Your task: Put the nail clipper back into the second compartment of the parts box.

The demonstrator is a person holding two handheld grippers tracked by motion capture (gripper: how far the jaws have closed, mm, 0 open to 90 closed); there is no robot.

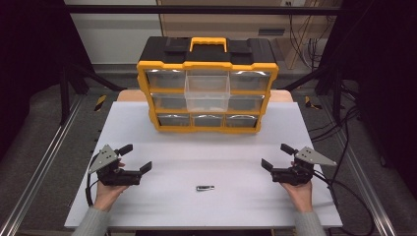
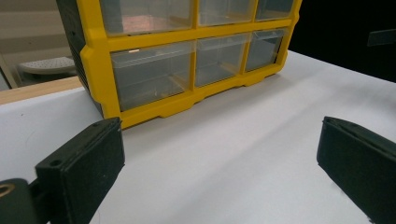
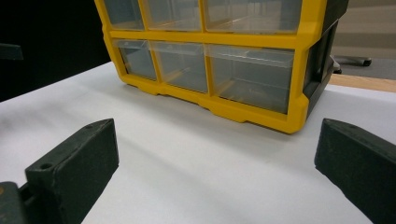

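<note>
1. Nearest me, my left gripper (image 1: 135, 158) and my right gripper (image 1: 275, 156) rest on the white counter (image 1: 162, 196), well apart, each with its jaws spread wide and nothing between them.
2. Between the two, just ahead of my hands, lies a small dark object (image 1: 205, 188) on the counter (too small for me to tell what it is); neither gripper touches it.
3. Past that is bare counter, then the yellow-and-black organizer (image 1: 207, 65) with clear drawers standing at the far edge.
4. Its middle drawer (image 1: 207, 92) in the upper rows stands pulled out toward me, covering part of the front behind it.
5. In the left gripper view the organizer (image 2: 140, 39) is cut off at the top; its lower drawers show only glare and faint shapes, so I cannot tell their contents.
6. The right gripper view crops the organizer (image 3: 261, 42) likewise.
7. Beyond are dark frame rails (image 1: 44, 157) and cables (image 1: 344, 142) beside the counter.
</note>
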